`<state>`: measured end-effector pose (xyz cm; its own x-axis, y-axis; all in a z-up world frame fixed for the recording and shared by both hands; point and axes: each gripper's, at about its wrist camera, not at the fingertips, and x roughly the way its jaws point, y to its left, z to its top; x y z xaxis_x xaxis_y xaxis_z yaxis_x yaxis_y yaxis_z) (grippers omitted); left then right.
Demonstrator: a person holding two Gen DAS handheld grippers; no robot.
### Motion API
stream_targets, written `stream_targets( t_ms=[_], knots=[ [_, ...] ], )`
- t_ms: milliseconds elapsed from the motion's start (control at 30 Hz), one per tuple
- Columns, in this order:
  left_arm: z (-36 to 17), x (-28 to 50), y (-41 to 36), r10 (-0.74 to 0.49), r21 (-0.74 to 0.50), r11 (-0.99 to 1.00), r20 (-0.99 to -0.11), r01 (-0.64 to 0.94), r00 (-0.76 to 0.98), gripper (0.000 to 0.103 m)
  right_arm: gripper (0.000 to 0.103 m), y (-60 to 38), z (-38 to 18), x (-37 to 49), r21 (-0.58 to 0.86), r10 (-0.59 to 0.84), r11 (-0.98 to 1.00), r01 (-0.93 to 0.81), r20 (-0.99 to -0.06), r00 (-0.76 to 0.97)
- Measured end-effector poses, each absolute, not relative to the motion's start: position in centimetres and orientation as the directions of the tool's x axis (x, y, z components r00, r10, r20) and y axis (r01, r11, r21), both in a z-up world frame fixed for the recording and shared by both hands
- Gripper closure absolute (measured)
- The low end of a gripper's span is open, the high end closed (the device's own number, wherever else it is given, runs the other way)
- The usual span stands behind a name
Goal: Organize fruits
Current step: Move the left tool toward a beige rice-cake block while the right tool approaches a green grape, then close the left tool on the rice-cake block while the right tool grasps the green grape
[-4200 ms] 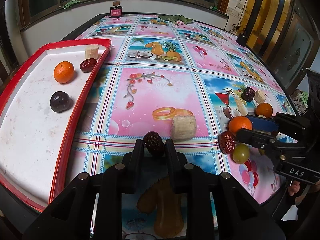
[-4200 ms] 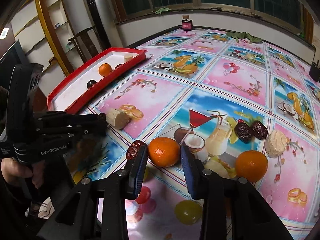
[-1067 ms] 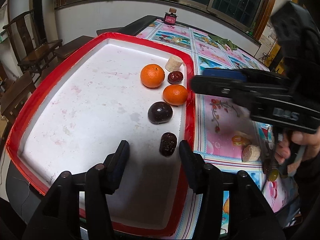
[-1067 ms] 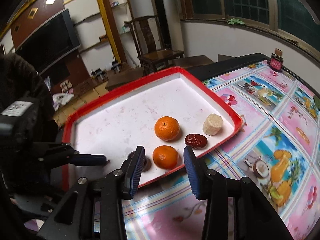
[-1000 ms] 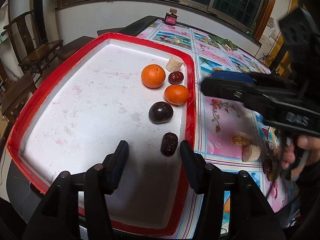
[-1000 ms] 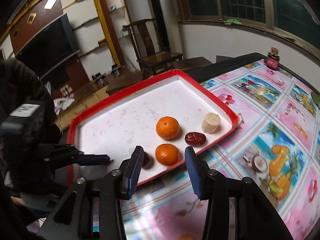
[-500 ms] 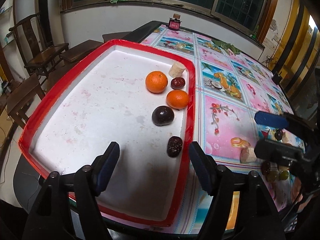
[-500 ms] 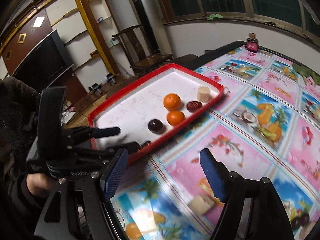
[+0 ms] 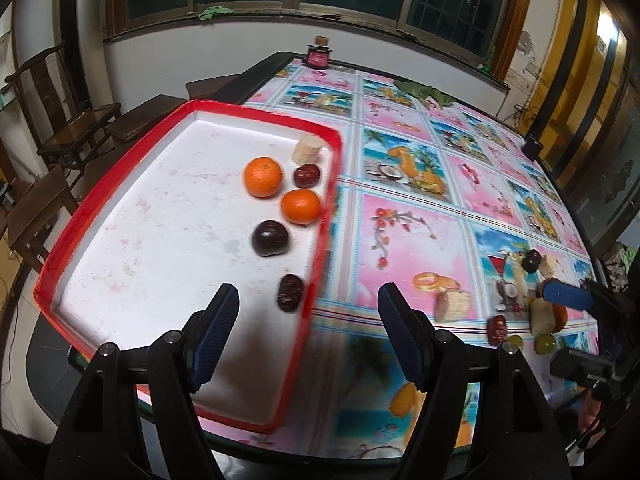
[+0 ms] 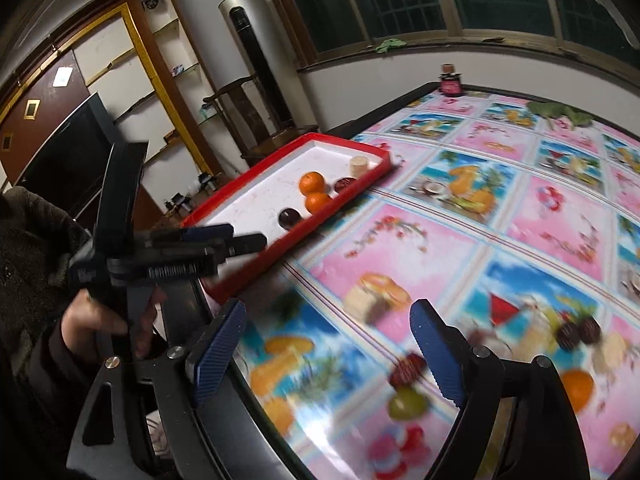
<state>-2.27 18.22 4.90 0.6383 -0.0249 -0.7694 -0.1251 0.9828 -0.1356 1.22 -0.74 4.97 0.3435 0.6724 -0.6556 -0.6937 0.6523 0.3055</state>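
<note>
Two claws held apart, empty: left claw (image 9: 308,312) above red tray (image 9: 320,236) right rim; right claw (image 10: 326,344) over table (image 10: 520,220) near edge.

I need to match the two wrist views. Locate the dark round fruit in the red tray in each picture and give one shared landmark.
Left wrist: the dark round fruit lies left of centre, near the right wall of the red tray, just below the nearer orange.
Right wrist: the same fruit shows small, left of centre, below-left of that orange.
Shared landmark: the small dark red jar at the table's far edge.
</note>
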Motion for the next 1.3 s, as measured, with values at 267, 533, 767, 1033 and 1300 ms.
stream_targets(
  t_ms=[267, 533, 767, 1033, 1300],
  knots=[
    [5.2, -2.0, 14.1, -0.104, -0.156, 0.987, -0.758, -0.024, 0.644, 0.031, 0.027, -4.8, 4.0, -0.2, 0.319, 0.649, 0.695, -0.644, -0.662, 0.373],
    [3.6, -0.7, 10.2, -0.166, -0.161, 0.985, -0.780, 0.063, 0.604, 0.031, 0.048, -4.7, 2.9, -0.6, 0.300, 0.613, 0.712, -0.635, -0.706, 0.354],
    [2.2, 0.9, 8.1, -0.175, -0.148, 0.985, -0.798, 0.093, 0.577, 0.048, 0.058, -4.0, 1.1, -0.5, 0.238, 0.550, 0.742, -0.626, -0.750, 0.366],
    [0.9, 1.1, 6.9, -0.156, -0.112, 0.987, -0.816, 0.113, 0.556, 0.081, 0.063, -3.1, 0.0, 0.2, 0.194, 0.508, 0.755, -0.626, -0.777, 0.372],
    [1.1, 0.8, 7.3, -0.166, -0.125, 0.986, -0.811, 0.112, 0.561, 0.081, 0.077, -2.9, -0.4, 0.2, 0.125, 0.462, 0.766, -0.631, -0.790, 0.404]
  ],
)
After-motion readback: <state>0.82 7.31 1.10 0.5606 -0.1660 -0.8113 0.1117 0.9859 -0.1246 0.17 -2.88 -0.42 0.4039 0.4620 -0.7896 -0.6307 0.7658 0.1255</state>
